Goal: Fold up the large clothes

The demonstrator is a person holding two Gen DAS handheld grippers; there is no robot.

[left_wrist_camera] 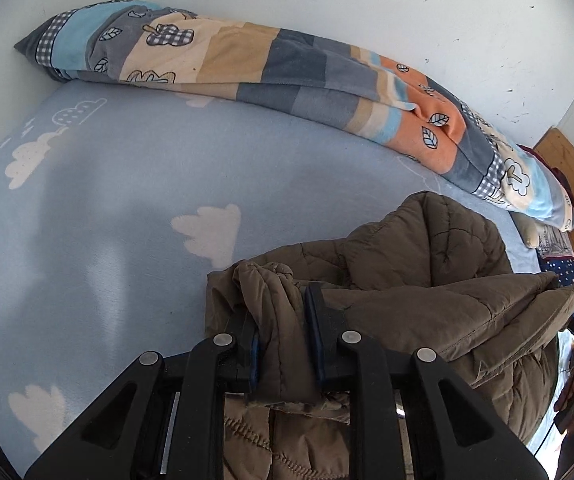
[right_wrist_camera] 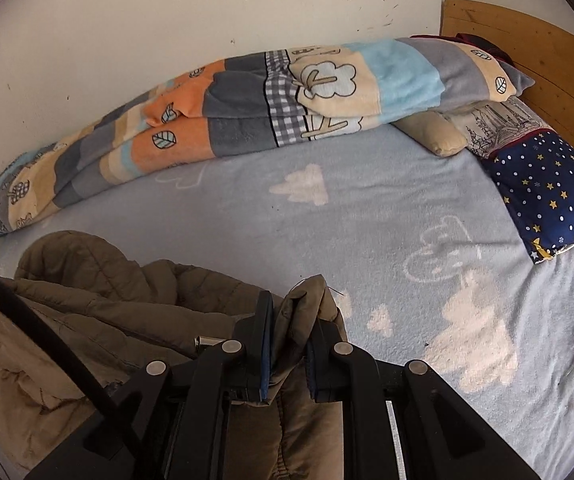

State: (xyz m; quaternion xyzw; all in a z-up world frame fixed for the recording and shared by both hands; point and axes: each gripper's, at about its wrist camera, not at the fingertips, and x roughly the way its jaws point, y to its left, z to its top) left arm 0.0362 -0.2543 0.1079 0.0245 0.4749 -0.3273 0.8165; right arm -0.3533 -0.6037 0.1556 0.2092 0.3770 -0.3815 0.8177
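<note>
A brown quilted puffer jacket [left_wrist_camera: 427, 256] lies bunched on a light blue bed sheet with white clouds [left_wrist_camera: 127, 184]. My left gripper [left_wrist_camera: 283, 320] is shut on a bunched fold of the jacket at its left side. In the right wrist view the same jacket [right_wrist_camera: 99, 300] hangs in a heap to the left. My right gripper [right_wrist_camera: 291, 328] is shut on a fold of the jacket's right edge, just above the sheet [right_wrist_camera: 367, 220].
A rolled patchwork blanket [left_wrist_camera: 287, 80] lies along the white wall, also in the right wrist view [right_wrist_camera: 247, 108]. A navy star pillow [right_wrist_camera: 547, 188] and a beige pillow [right_wrist_camera: 435, 132] lie by the wooden headboard [right_wrist_camera: 547, 52]. A black cable [right_wrist_camera: 39, 328] crosses the left.
</note>
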